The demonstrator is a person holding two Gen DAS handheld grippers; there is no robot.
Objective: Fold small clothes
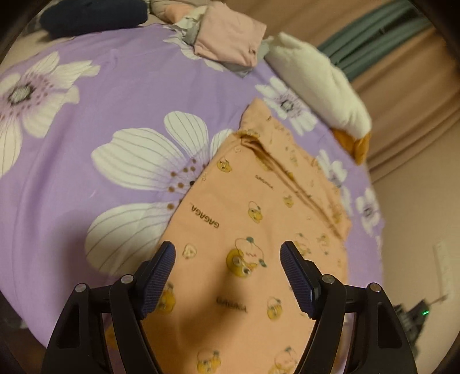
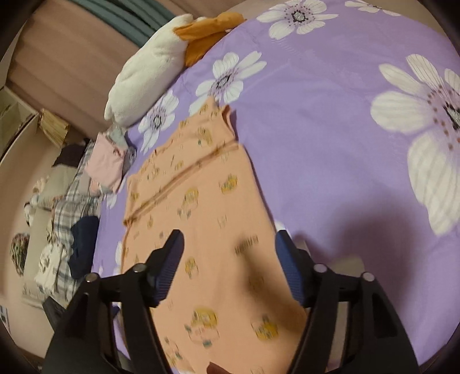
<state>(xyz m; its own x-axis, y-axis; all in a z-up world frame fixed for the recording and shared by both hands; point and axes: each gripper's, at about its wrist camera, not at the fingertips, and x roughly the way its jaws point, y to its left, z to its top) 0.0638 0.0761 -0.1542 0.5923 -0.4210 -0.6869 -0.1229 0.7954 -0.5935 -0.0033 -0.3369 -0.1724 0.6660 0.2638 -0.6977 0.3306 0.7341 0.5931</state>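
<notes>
An orange garment (image 1: 253, 218) printed with yellow cartoon figures and "GAGAGA" lettering lies flat on the purple flowered bedsheet (image 1: 120, 95). Its far part is folded over, with a seam line across it. My left gripper (image 1: 228, 251) is open and empty, hovering just above the garment's near part. In the right wrist view the same garment (image 2: 207, 218) lies on the sheet (image 2: 330, 143). My right gripper (image 2: 228, 240) is open and empty above it, with its right finger near the garment's right edge.
A folded pink garment (image 1: 233, 40) lies at the far end of the bed, next to a dark navy one (image 1: 92, 14). A white and orange plush toy (image 1: 322, 77) lies along the bed's edge. More clothes (image 2: 72, 207) are piled at the left in the right wrist view.
</notes>
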